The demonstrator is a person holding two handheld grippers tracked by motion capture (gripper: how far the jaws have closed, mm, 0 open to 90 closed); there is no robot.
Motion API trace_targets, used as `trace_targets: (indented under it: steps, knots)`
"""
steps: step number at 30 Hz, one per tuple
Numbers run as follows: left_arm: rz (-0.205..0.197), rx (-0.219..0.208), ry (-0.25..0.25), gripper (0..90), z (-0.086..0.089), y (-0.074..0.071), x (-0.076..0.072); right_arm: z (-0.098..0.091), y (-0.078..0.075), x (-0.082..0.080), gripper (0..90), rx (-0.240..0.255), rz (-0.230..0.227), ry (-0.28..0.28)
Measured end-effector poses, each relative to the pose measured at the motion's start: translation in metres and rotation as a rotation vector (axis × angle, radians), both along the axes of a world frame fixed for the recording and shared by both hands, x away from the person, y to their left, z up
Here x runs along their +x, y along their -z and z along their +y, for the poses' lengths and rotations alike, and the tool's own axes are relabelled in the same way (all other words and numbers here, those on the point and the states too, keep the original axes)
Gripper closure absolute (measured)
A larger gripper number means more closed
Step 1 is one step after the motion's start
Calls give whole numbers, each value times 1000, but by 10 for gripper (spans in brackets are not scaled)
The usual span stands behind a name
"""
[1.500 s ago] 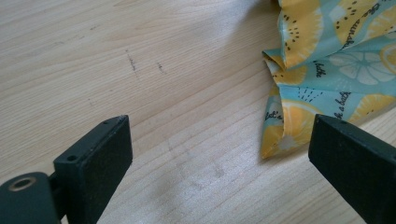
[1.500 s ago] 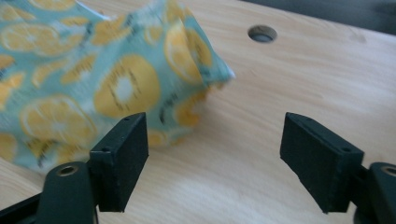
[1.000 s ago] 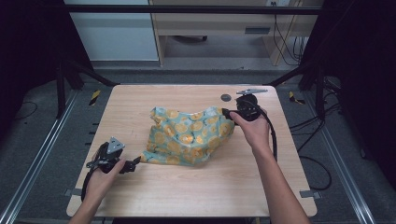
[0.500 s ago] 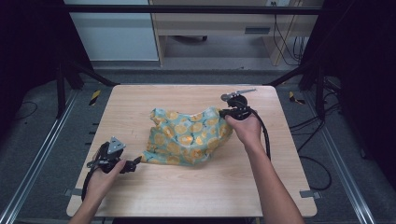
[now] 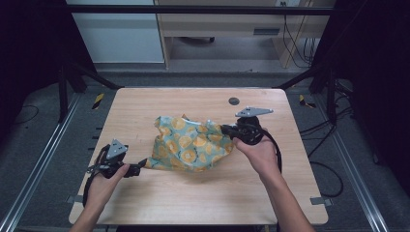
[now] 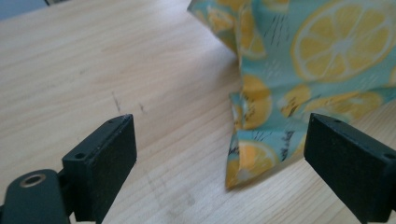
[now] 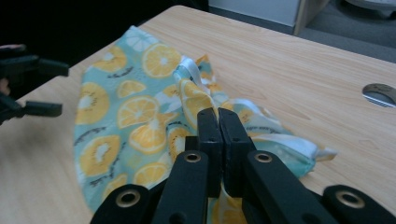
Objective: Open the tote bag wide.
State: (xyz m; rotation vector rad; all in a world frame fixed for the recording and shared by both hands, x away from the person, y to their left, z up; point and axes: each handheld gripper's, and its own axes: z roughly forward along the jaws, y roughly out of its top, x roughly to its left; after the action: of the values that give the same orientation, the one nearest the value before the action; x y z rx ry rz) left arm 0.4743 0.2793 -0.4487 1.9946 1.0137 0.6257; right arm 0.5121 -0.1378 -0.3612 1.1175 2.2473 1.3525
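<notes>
The cloth [image 5: 192, 145] is pale teal, printed with yellow and orange lemon slices, thin dark dashes and a white edging band. The worktop [image 5: 193, 203] is light wood grain, with a round grey disc [image 5: 234, 101] set in it. Both claws, left claw [image 5: 143, 164] and right claw [image 5: 226, 129], are matt black, each topped by a grey plate.

We see a thin, soft cloth [image 5: 191, 145] – matt, printed with lemon slices – lying creased on a table [image 5: 159, 104] of pale, smooth wood grain. The gripper [image 7: 218, 122] looks like matt black plastic; the round insert [image 5: 234, 101] seems dull metal.
</notes>
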Motion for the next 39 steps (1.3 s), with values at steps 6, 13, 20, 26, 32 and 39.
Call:
trace_targets:
  steps: [6, 13, 20, 26, 32, 39]
  knots:
    - [0, -36, 34, 106, -7, -18, 6, 2, -1, -24, 890, 12, -28, -58]
    - [-16, -11, 85, 122, -31, -47, 26, 6, 5, -36, 888, 2, -42, -93]
    - [2, -9, 105, 132, -46, -62, 43, 7, 8, -40, 886, -3, -41, -114]
    - [10, 7, 110, 135, -60, -67, 59, 9, 10, -43, 886, -1, -41, -128]
    - [53, 38, 108, 147, -73, -66, 82, 9, 12, -45, 886, 1, -40, -141]
    - [94, 69, 123, 375, -81, -63, 92, 6, 16, -45, 884, 9, -38, -138]
